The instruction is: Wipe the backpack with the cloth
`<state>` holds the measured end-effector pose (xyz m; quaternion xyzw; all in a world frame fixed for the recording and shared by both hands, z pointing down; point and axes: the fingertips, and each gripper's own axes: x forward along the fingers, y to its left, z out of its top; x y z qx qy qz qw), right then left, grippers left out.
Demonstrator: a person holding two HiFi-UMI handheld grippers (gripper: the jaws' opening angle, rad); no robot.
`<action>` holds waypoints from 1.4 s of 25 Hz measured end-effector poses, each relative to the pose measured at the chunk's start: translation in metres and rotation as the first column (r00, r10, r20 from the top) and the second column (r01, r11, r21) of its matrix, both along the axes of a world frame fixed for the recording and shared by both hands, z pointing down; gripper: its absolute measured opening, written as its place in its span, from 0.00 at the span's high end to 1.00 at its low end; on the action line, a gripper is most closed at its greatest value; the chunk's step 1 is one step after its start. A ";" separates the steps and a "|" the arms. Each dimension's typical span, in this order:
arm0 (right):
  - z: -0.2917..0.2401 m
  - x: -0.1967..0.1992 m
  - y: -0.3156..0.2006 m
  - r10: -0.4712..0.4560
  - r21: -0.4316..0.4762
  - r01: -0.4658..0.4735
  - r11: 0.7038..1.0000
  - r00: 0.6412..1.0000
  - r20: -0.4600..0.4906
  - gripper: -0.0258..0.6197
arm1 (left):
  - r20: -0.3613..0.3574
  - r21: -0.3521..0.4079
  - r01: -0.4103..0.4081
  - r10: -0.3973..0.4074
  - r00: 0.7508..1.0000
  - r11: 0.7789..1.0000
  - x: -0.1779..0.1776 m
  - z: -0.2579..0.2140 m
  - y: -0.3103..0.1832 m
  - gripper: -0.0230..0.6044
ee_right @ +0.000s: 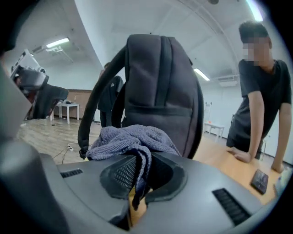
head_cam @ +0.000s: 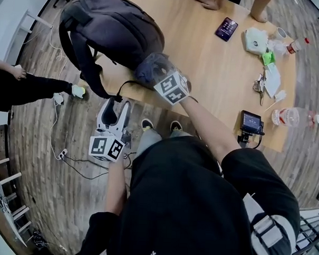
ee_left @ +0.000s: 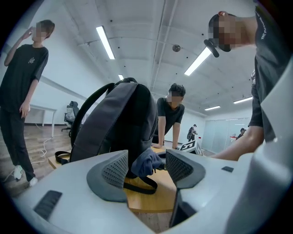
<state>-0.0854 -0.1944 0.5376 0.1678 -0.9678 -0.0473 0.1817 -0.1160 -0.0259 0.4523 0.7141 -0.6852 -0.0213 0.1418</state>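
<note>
A dark grey backpack (head_cam: 108, 27) stands upright on the wooden table (head_cam: 214, 74), close to its near left edge. My right gripper (head_cam: 155, 72) is shut on a blue-grey cloth (head_cam: 150, 67), which lies against the low near side of the pack. In the right gripper view the cloth (ee_right: 132, 139) bunches over the jaws, with the backpack (ee_right: 160, 87) just behind. My left gripper (head_cam: 115, 103) hangs below the table edge and points at the pack's hanging strap (head_cam: 98, 79). It is open, with nothing between its pads (ee_left: 114, 170); backpack (ee_left: 119, 123) and cloth (ee_left: 147, 163) lie beyond.
On the table's right side lie a phone (head_cam: 226, 28), a white box (head_cam: 255, 40), keys (head_cam: 258, 83), a small screen device (head_cam: 251, 123) and a water bottle (head_cam: 292, 117). A person's hands (head_cam: 207, 0) lean on the far edge. Another person (head_cam: 24, 86) stands left. Cables (head_cam: 60, 154) cross the floor.
</note>
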 end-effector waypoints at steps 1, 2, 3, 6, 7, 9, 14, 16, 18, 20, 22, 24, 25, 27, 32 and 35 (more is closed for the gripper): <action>0.009 0.005 -0.002 0.020 -0.031 -0.020 0.999 1.000 -0.012 0.91 | -0.001 -0.001 0.006 -0.006 1.000 1.000 -0.002 0.000 0.001 0.54; 0.014 0.009 -0.004 0.036 -0.053 -0.036 0.998 0.999 -0.014 0.91 | -0.003 -0.001 0.009 -0.009 1.000 1.000 -0.003 0.000 0.001 0.56; 0.016 0.013 -0.005 0.046 -0.064 -0.047 0.997 0.999 -0.015 0.91 | -0.005 -0.002 0.011 -0.011 1.000 1.000 -0.005 0.001 0.001 0.58; 0.021 0.024 -0.006 0.053 -0.075 -0.055 0.996 0.998 -0.016 0.91 | -0.001 -0.008 0.019 -0.019 1.000 1.000 -0.005 0.003 0.001 0.71; 0.022 0.027 -0.006 0.055 -0.083 -0.056 0.995 0.998 -0.007 0.91 | 0.005 -0.005 0.020 -0.020 1.000 1.000 -0.005 0.003 0.001 0.89; 0.019 0.032 -0.004 0.060 -0.100 -0.058 0.993 0.998 0.014 0.91 | 0.004 0.005 0.012 -0.012 1.000 1.000 -0.003 0.001 -0.001 0.93; -0.013 0.043 0.007 0.056 -0.076 -0.049 0.996 0.995 0.083 0.91 | -0.010 0.006 -0.028 0.028 1.000 1.000 0.004 0.001 -0.017 0.93; -0.033 0.050 0.008 0.066 -0.064 -0.058 0.996 0.989 0.135 0.91 | -0.017 0.005 -0.054 0.054 0.998 0.999 0.009 0.002 -0.027 0.93; -0.052 0.059 0.007 0.084 -0.049 -0.076 0.996 0.980 0.178 0.91 | -0.026 0.006 -0.093 0.093 0.995 0.996 0.019 0.004 -0.039 0.93; -0.070 0.073 0.005 0.117 -0.045 -0.110 0.993 0.968 0.220 0.91 | -0.035 0.006 -0.144 0.144 0.989 0.990 0.031 0.004 -0.051 0.93; -0.087 0.093 0.003 0.169 -0.045 -0.163 0.986 0.951 0.258 0.91 | -0.043 0.009 -0.206 0.206 0.978 0.978 0.044 0.003 -0.064 0.93; -0.104 0.115 0.002 0.224 -0.035 -0.223 0.974 0.933 0.281 0.91 | -0.053 0.016 -0.268 0.268 0.962 0.963 0.056 -0.001 -0.076 0.93; -0.111 0.127 0.002 0.252 -0.030 -0.254 0.967 0.924 0.289 0.91 | -0.060 0.020 -0.295 0.296 0.953 0.955 0.061 -0.004 -0.082 0.93; -0.122 0.152 0.003 0.311 -0.026 -0.319 0.948 0.902 0.300 0.91 | -0.068 0.023 -0.346 0.346 0.936 0.938 0.072 -0.007 -0.092 0.93; -0.132 0.220 0.016 0.493 -0.046 -0.504 0.863 0.817 0.298 0.91 | -0.082 0.044 -0.480 0.482 0.873 0.876 0.110 -0.020 -0.111 0.93; -0.130 0.256 0.028 0.597 -0.049 -0.612 0.789 0.746 0.295 0.91 | -0.086 0.068 -0.557 0.562 0.823 0.827 0.136 -0.027 -0.121 0.93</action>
